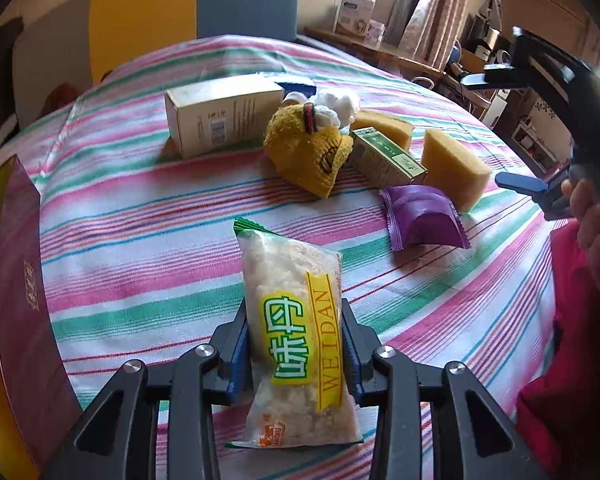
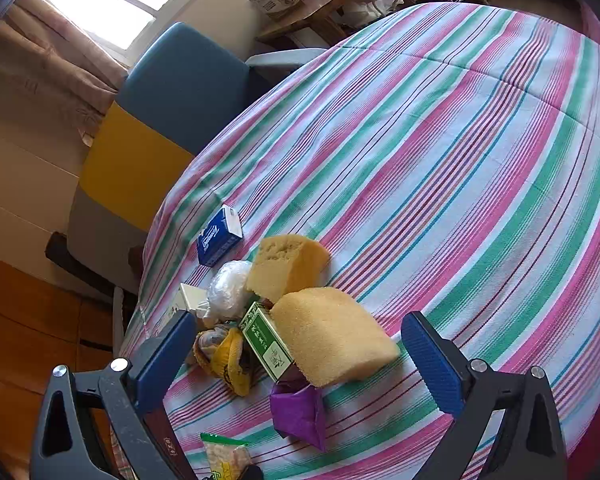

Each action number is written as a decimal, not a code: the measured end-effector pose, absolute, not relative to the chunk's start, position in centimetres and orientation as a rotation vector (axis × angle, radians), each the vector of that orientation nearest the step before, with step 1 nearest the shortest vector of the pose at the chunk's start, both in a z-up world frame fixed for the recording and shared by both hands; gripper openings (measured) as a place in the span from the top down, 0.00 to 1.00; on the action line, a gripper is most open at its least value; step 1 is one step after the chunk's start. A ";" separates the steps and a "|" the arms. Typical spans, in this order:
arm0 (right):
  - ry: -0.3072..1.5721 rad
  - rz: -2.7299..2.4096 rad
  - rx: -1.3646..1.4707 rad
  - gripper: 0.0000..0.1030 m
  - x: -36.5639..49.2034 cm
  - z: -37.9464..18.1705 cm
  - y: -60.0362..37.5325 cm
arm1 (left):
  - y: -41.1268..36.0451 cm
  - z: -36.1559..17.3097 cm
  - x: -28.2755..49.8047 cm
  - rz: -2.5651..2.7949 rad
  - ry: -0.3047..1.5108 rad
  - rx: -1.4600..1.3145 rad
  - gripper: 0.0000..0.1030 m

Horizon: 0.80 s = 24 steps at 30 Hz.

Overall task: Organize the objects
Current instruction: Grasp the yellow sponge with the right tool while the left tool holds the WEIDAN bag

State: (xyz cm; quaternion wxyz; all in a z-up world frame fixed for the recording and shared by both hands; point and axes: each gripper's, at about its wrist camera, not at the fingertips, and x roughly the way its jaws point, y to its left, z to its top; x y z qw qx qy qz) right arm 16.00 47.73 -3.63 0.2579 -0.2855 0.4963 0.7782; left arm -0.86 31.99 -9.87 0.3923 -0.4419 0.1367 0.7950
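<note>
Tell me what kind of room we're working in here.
Probably a lived-in home room: a round table under a striped tablecloth, curtains at a window, a cluttered wooden side desk and upholstered chairs.

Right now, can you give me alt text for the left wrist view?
The left hand-held gripper clamps a clear snack packet labelled WEIDAN above a striped tablecloth. Beyond it lie a purple packet, a green box, two yellow sponges, a yellow knitted item and a white carton.
</note>
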 end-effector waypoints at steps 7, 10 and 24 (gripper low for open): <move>1.311 2.100 -0.833 0.01 15.4 -3.9 47.4 | 32.0 -10.2 -0.1 2.049 0.370 -1.033 0.63; 1.290 2.123 -0.850 0.11 15.1 -3.7 47.0 | 31.9 -10.2 0.1 2.053 0.381 -1.013 0.63; 1.222 2.106 -0.916 0.18 14.5 -3.9 46.8 | 32.0 -10.6 0.2 2.060 0.353 -0.998 0.63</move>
